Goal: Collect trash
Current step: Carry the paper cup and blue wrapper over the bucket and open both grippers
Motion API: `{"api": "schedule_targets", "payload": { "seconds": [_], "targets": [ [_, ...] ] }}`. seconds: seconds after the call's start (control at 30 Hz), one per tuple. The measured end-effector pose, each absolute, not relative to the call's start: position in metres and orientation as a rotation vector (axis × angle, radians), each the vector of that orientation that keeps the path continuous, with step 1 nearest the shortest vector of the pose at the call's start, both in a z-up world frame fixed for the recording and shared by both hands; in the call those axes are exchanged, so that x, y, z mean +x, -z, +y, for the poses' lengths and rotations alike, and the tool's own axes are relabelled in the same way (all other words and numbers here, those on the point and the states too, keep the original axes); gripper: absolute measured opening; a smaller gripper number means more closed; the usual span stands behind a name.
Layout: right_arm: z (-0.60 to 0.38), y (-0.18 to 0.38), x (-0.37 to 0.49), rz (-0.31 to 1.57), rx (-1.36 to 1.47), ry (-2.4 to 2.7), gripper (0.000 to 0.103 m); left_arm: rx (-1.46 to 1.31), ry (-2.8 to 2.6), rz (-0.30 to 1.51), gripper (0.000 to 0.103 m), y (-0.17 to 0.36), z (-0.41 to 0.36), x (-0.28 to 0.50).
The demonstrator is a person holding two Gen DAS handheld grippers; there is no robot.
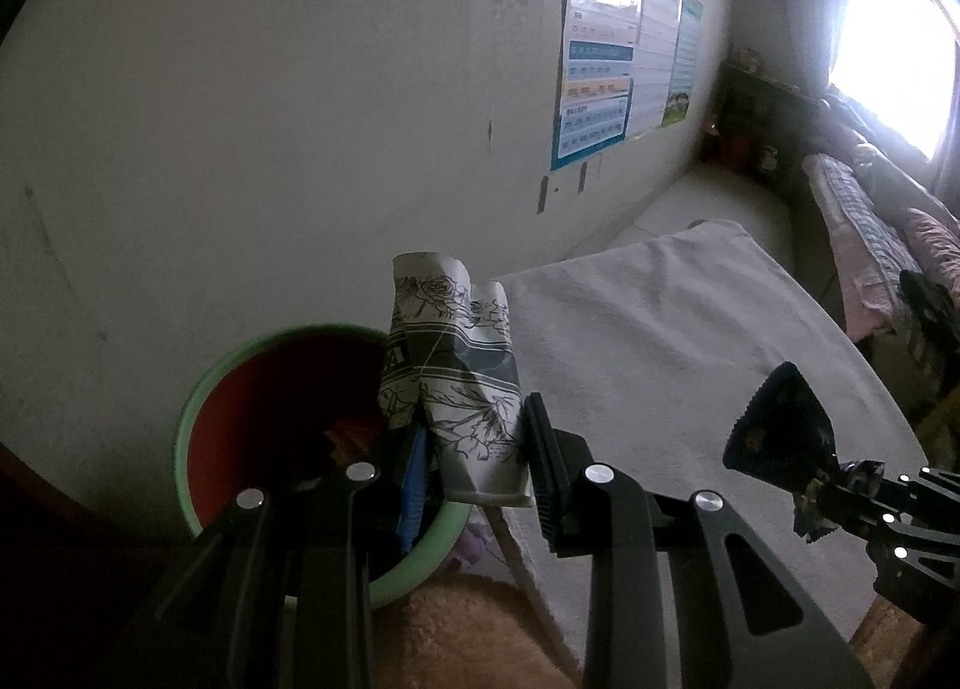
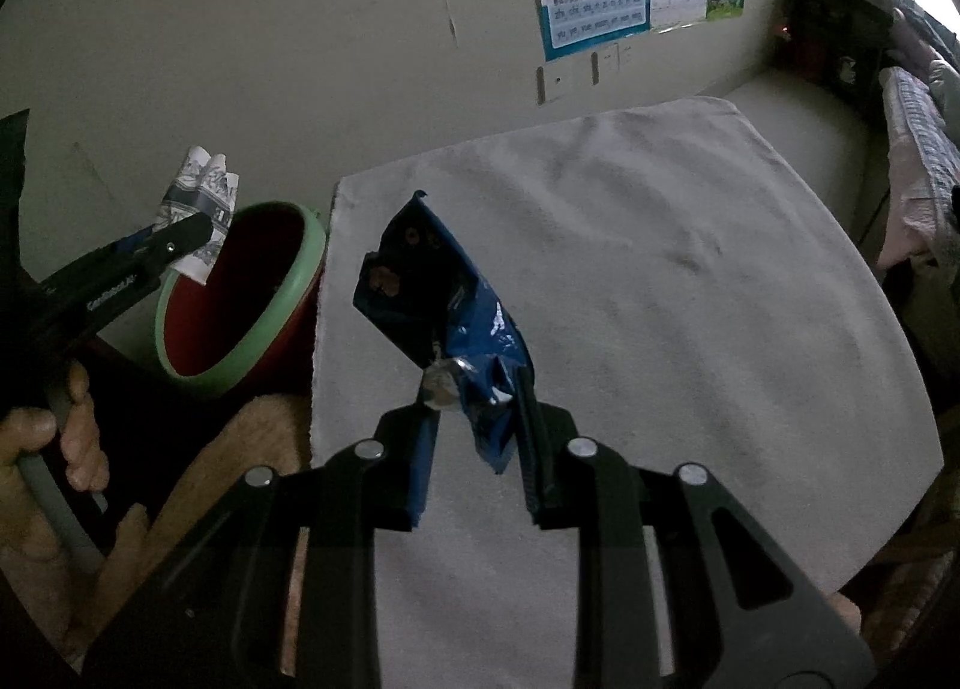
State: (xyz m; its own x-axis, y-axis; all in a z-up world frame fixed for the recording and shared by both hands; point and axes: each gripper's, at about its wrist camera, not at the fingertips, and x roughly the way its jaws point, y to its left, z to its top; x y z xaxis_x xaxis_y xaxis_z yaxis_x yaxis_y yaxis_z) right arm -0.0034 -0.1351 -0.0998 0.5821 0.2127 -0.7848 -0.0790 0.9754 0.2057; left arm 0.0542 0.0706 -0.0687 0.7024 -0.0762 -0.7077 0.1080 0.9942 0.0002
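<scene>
Two grippers, both loaded. My left gripper (image 1: 474,443) is clamped, jaws only narrowly apart, on a crumpled paper cup with black floral print (image 1: 456,365); the cup sticks up past the fingertips and sits over the near rim of the green-rimmed red bin (image 1: 198,389), which stands at the wall just left of the table edge. In the right wrist view the same cup (image 2: 201,197) hangs at the bin's (image 2: 300,269) far-left rim, held in the left gripper (image 2: 192,236), with my left hand (image 2: 54,449) on the handle low at left. My right gripper (image 2: 474,407) is pinched, jaws narrowly apart, on a dark blue snack wrapper (image 2: 444,293), torn top pointing up, held above the white towel-covered table (image 2: 690,299), right of the bin and not over it. Some orange-brown stuff lies inside the bin, too dark to identify. Wall charts (image 1: 624,53) hang behind.
</scene>
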Motion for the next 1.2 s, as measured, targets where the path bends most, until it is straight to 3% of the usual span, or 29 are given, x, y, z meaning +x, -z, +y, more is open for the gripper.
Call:
{"api": "schedule_targets", "payload": {
  "seconds": [0.63,1.2],
  "targets": [
    [-0.117,0.093,0.002,0.927,0.152,-0.212,0.024,0.036,0.042,0.755,0.027,0.062,0.097,0.055],
    [-0.032,0.082,0.062,0.932,0.122,-0.364,0.024,-0.026,-0.065,0.781,0.028,0.078,0.164,0.062]
  ]
}}
